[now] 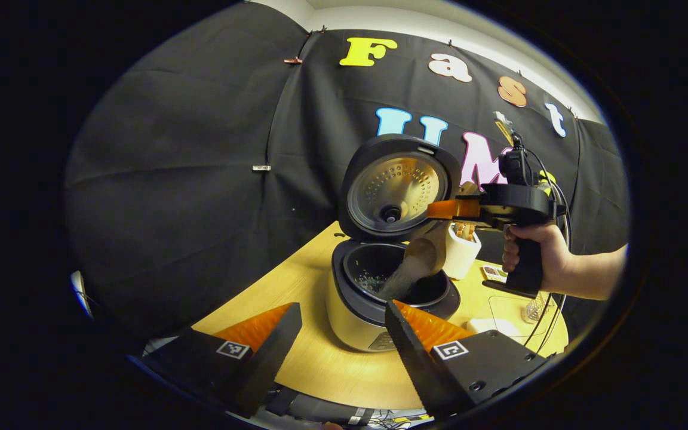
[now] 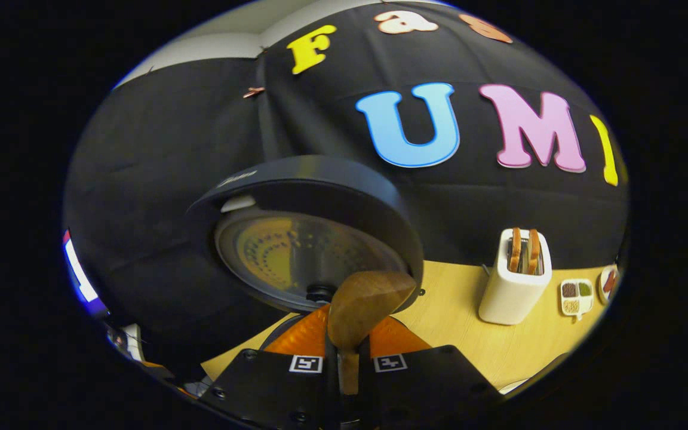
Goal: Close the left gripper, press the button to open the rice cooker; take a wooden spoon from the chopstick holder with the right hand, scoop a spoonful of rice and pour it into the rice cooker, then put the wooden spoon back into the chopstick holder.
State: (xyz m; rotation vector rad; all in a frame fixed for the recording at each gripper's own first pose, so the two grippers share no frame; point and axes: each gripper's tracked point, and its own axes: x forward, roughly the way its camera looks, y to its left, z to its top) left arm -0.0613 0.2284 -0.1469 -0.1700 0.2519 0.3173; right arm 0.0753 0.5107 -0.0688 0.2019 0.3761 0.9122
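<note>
The rice cooker (image 1: 356,310) stands on the wooden table with its lid (image 1: 395,186) swung up. A hand holds my right gripper (image 1: 448,209) above and right of the pot. It is shut on a wooden spoon (image 1: 426,254), which is tilted down over the pot while rice (image 1: 395,285) streams into it. In the right gripper view the spoon bowl (image 2: 369,304) rises between my right gripper's (image 2: 347,361) fingers, in front of the lid (image 2: 314,239). My left gripper (image 1: 341,334) hangs open just in front of the cooker, holding nothing. The white chopstick holder (image 1: 462,254) stands behind the spoon.
The holder (image 2: 514,280) has wooden pieces standing in it. A small divided dish (image 2: 577,297) lies to its right. A clear container (image 1: 508,310) and a glass item (image 1: 534,307) sit under the right hand. The table's front edge (image 1: 344,394) curves just below my left fingers.
</note>
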